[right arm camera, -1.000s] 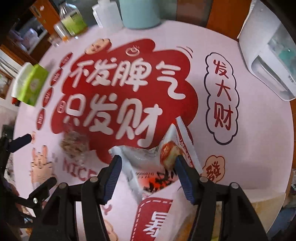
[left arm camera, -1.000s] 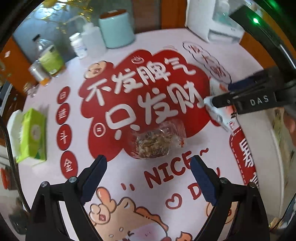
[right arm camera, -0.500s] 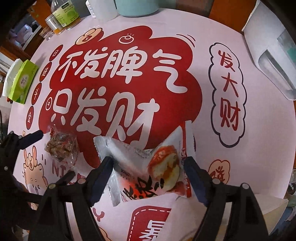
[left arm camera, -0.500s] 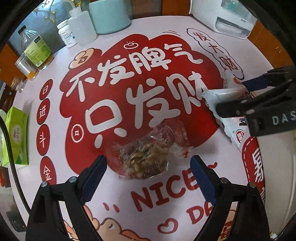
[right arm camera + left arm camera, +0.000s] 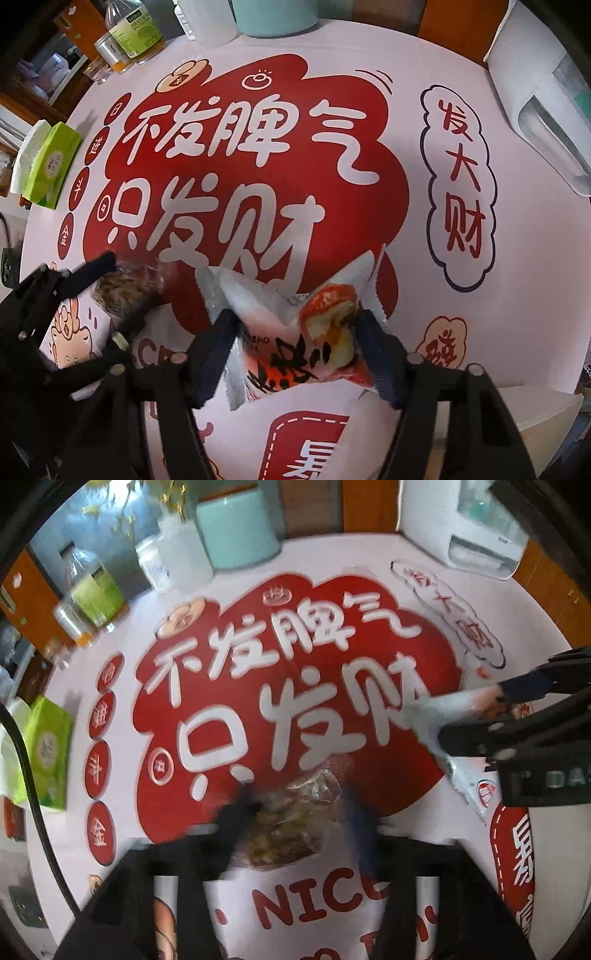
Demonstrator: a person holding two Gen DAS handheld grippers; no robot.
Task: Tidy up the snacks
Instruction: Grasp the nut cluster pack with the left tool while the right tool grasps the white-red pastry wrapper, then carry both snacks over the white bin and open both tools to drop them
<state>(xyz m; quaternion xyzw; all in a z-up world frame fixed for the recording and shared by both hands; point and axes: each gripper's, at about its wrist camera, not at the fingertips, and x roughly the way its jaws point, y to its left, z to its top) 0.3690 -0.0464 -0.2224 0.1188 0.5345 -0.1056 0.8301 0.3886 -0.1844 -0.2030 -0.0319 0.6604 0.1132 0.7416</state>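
A clear bag of brown nutty snack [image 5: 291, 823] lies on the red-and-white printed tablecloth [image 5: 295, 672]. My left gripper [image 5: 299, 812] has its fingers closed in on both sides of it; the view is motion-blurred. The bag [image 5: 125, 291] and left gripper [image 5: 122, 288] also show in the right wrist view. A white and red pastry packet [image 5: 295, 332] sits between the fingers of my right gripper [image 5: 295, 332], which press on its sides. In the left wrist view the packet [image 5: 450, 716] sticks out of the right gripper [image 5: 491, 712].
At the back stand a teal canister [image 5: 236, 528], white bottles [image 5: 181, 554], a green-labelled bottle [image 5: 96, 590] and a white appliance [image 5: 476, 528]. A green tissue box [image 5: 48, 753] lies at the left. A pale box corner [image 5: 543, 410] is at lower right.
Both grippers have closed: the left onto the clear snack bag, the right onto the pastry packet. The left gripper moved forward over the bag.
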